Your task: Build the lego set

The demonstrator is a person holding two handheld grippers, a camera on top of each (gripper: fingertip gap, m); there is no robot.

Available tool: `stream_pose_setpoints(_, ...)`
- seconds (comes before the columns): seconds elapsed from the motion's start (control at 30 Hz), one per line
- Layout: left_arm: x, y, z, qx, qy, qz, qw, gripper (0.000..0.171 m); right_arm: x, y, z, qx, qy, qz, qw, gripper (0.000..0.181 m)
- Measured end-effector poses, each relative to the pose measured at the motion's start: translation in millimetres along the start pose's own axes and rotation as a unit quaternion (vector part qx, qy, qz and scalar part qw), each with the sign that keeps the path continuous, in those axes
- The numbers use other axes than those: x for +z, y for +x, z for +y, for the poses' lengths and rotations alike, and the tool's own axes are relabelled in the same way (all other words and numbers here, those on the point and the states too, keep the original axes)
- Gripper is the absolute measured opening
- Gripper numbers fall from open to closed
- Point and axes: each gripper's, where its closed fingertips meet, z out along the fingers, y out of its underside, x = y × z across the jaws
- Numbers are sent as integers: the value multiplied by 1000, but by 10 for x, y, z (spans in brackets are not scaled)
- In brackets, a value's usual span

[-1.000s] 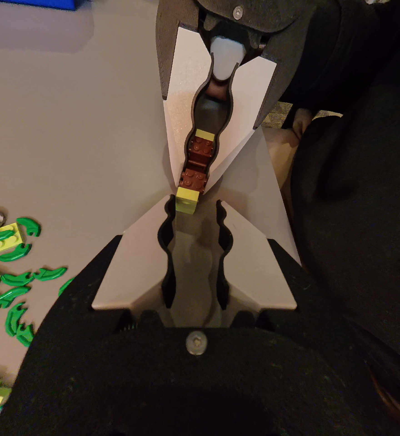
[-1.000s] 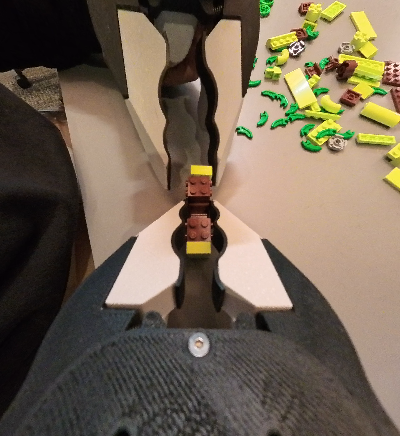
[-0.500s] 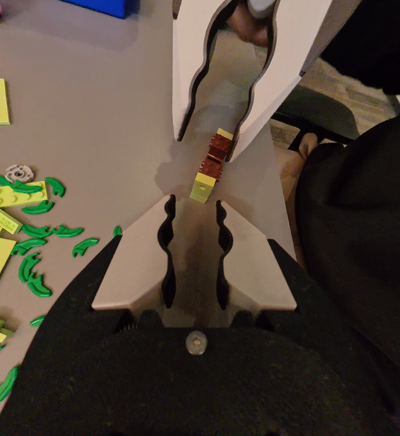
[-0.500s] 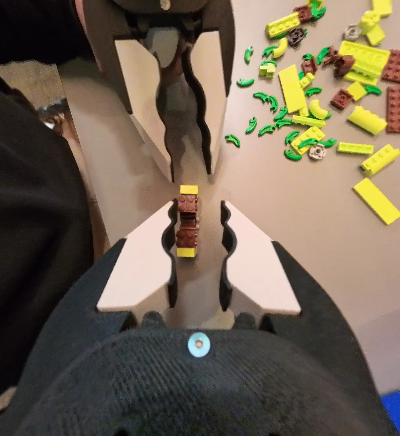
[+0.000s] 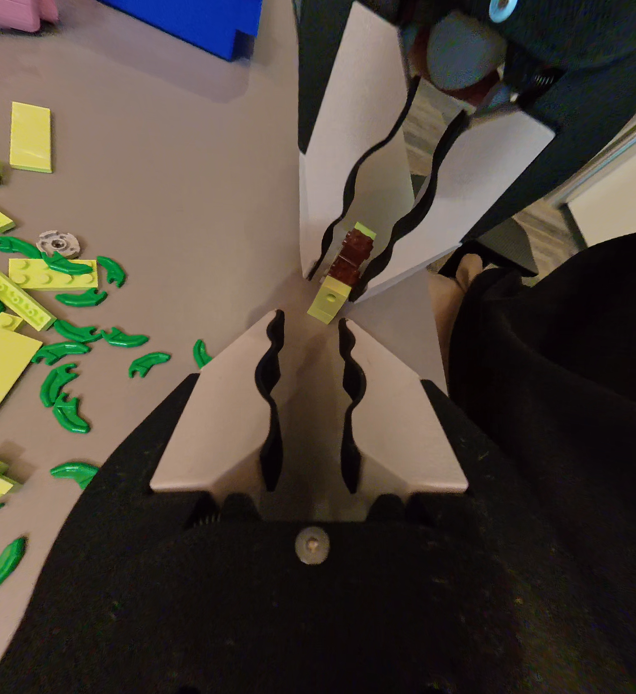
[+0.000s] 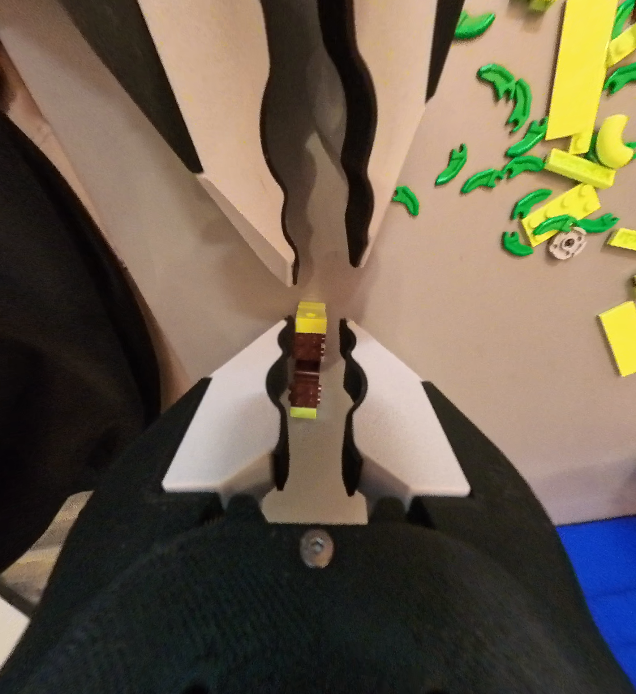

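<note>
Grey-brown tabletop fills both views, its near edge running past a dark-clothed lap. Nearest in the left wrist view, the left gripper (image 5: 311, 323) stands open and empty, its wavy black-lined fingers apart. Just beyond its tips lies the small brown-and-lime assembly (image 5: 341, 274), a short stick of two brown bricks capped with lime at each end. Its long axis runs almost straight away from the left gripper, one lime end nearly at those tips and the other reaching in between the fingers of the right gripper (image 6: 312, 326). Seen from the right wrist view, that gripper is also parted: the assembly (image 6: 306, 366) lies along the gap, close to or against one finger with clear space at the other, so it looks unheld. Both grippers face each other tip to tip over the piece; the right one already straddles it and seems better placed to close on it. Farther off are loose green leaf pieces (image 5: 68, 398), lime plates (image 6: 579, 67) and a blue box (image 5: 192, 22).
</note>
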Motion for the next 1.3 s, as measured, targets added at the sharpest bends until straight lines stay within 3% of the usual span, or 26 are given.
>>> stream_pose_setpoints(0.53,1,-5,11,-4,-2,-1,1000,25,77,-11,53,1,-24,64,998,14)
stream_pose_setpoints(1.3,-13,-5,1,-10,3,4,1000,26,101,-1,54,9,4,57,998,14)
